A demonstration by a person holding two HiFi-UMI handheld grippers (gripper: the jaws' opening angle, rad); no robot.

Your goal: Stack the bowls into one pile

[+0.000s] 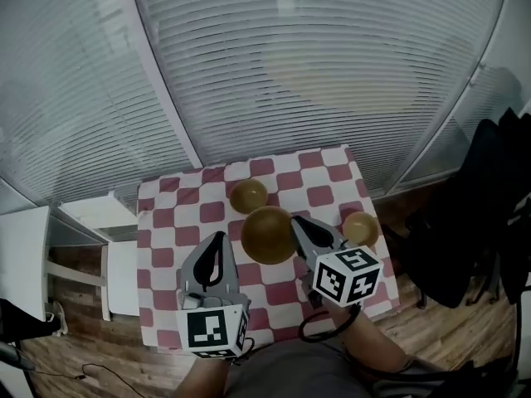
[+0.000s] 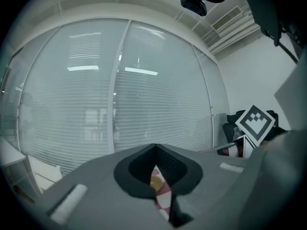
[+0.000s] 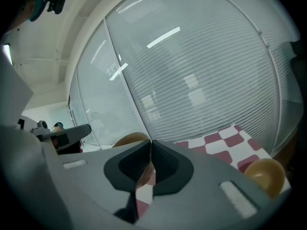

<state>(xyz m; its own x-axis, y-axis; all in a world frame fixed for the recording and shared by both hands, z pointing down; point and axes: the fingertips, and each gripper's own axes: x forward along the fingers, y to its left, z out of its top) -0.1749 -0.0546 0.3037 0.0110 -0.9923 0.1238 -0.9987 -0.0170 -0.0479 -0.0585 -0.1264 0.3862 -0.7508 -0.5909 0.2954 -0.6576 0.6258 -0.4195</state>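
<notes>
Three tan bowls stand apart on the red and white checked table [image 1: 174, 222]: a small bowl [image 1: 248, 195] at the back, a large bowl [image 1: 268, 234] in the middle, and another small bowl [image 1: 360, 228] at the right. My left gripper [image 1: 219, 239] is shut and empty, over the cloth left of the large bowl. My right gripper [image 1: 297, 221] is shut too, its tips just by the large bowl's right rim. In the right gripper view the large bowl [image 3: 128, 139] shows behind the shut right gripper [image 3: 150, 143], and the right small bowl [image 3: 266, 174] sits low right. The left gripper [image 2: 154, 150] shows only a sliver of cloth.
Slatted window blinds [image 1: 315, 65] rise behind the table. A white bench [image 1: 87, 222] stands to its left. A dark chair with bags [image 1: 481, 214] crowds the right side. The floor [image 1: 431, 322] is wooden planks.
</notes>
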